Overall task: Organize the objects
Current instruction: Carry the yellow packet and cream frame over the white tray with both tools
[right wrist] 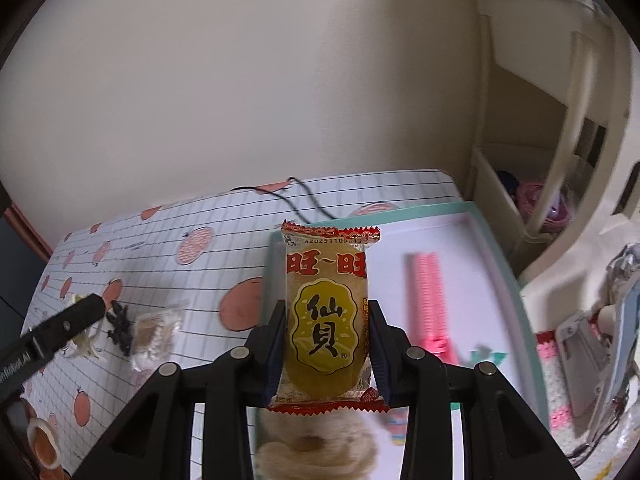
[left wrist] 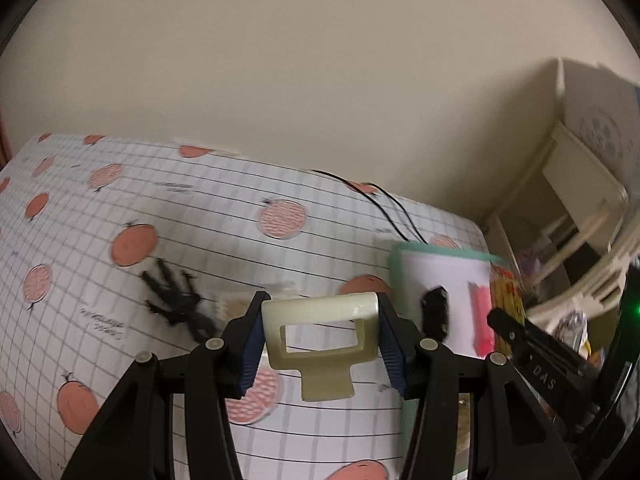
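Yellow, red-edged snack packet (right wrist: 326,320), upright

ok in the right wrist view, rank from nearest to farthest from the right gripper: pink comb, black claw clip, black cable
1. pink comb, just right of the right gripper, in the tray.
2. black claw clip, off to the left on the tablecloth.
3. black cable, at the table's far edge by the wall.

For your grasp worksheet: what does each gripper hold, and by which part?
Left gripper: cream plastic clip, clamped across the ends of its top bar. Right gripper: yellow snack packet, pinched by its long side edges.
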Tool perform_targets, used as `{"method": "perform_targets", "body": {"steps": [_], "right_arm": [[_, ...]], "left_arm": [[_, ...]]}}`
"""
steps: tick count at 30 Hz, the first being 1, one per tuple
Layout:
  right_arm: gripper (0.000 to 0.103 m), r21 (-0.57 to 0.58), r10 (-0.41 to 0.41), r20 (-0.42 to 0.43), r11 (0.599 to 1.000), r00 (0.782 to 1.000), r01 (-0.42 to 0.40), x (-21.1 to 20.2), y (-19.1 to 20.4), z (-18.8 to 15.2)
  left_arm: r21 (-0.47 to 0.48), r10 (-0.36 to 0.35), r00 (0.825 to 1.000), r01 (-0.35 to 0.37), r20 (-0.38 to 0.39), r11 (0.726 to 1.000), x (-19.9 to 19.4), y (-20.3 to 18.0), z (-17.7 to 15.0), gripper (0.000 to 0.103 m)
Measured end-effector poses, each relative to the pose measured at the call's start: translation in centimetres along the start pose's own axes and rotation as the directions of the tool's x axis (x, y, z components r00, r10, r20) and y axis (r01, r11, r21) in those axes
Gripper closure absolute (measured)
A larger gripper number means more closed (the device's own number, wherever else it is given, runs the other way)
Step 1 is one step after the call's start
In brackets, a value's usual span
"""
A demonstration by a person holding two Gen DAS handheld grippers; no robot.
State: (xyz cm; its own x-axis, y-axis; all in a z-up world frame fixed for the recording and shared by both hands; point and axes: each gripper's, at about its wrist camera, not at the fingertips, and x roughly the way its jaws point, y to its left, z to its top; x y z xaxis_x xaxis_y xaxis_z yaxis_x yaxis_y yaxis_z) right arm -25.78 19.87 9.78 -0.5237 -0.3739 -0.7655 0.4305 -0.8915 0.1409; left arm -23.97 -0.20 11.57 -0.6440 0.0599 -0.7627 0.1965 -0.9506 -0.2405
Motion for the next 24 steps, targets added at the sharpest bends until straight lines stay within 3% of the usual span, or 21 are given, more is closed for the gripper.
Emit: {"method": "perform_targets", "body": {"steps": [13,24], "right_arm": [[0.064,0.049,-0.062,0.007,0.997,0.998,0.061,0.8,-5.5,0.0],[0.064,0.063,-0.122,-0.021,0.99,0.992,0.123,3.1,-8.7,-0.6]], "left_arm": [[0.138,-0.089,0.996,0.091,-0.022,0.986,3.7,-8.6,0.3,0.05],[0.146,-0.099,0.993,0.107,-0.062,0.983,9.2,-10.5,0.7,0.05]]}}
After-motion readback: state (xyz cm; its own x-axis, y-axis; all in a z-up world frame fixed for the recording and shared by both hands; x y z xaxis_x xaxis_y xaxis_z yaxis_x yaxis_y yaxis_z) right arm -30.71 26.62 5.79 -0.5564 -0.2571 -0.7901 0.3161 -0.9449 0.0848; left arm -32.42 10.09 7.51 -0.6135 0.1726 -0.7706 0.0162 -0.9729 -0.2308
